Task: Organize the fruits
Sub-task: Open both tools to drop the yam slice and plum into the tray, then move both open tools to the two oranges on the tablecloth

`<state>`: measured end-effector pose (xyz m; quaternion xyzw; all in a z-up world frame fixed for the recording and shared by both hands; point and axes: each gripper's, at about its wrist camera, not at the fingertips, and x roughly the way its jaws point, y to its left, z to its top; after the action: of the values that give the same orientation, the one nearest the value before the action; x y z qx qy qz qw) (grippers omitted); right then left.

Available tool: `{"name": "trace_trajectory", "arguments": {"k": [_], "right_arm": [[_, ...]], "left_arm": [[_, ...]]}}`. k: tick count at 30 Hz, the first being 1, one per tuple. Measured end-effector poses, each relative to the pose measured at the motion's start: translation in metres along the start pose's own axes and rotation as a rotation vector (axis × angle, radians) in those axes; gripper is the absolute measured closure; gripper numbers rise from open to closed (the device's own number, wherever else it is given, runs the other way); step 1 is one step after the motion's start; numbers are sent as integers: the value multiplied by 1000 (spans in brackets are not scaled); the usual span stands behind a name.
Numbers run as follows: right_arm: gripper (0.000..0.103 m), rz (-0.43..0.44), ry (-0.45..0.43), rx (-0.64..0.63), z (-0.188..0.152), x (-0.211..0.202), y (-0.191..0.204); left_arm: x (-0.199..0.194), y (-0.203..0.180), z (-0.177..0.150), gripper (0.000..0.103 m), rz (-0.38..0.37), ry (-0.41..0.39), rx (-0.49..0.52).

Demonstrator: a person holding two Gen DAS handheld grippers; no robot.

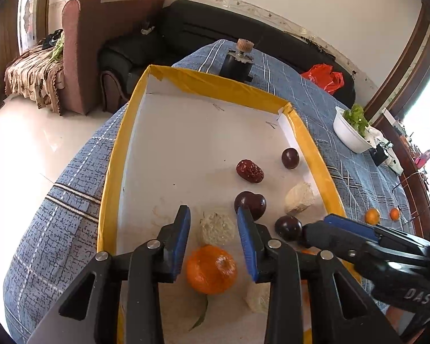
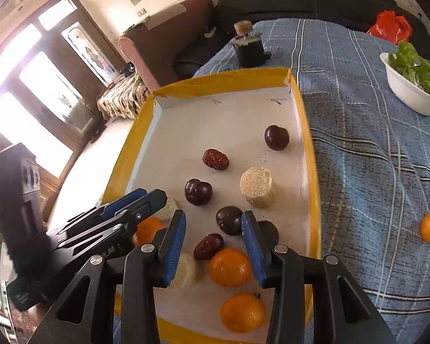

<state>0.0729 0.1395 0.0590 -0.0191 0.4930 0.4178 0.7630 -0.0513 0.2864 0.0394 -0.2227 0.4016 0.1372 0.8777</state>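
Both claws hovering open over the yellow-rimmed tray (image 2: 315, 172).
Tray is holding four dark plums (image 2: 198, 192), two dates (image 2: 215, 159), three oranges (image 2: 230, 267); left claw (image 1: 213, 223), right claw (image 2: 212, 225) gripping nothing; far half lying bare.

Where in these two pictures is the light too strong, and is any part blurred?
Right wrist view: the tall window at left is washed out white. Left wrist view: the pale glossy floor glares, and the black right gripper at the right edge looks smeared; fisheye bends the yellow-rimmed white tray.
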Motion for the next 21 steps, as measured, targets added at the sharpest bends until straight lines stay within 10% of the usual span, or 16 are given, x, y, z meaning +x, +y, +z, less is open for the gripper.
{"name": "trace_trajectory", "arguments": {"k": [21], "right_arm": [[55,-116,-226,254,-27,-128,-171]], "left_arm": [[-24,-133,-19,61,-58,-25,236]]}}
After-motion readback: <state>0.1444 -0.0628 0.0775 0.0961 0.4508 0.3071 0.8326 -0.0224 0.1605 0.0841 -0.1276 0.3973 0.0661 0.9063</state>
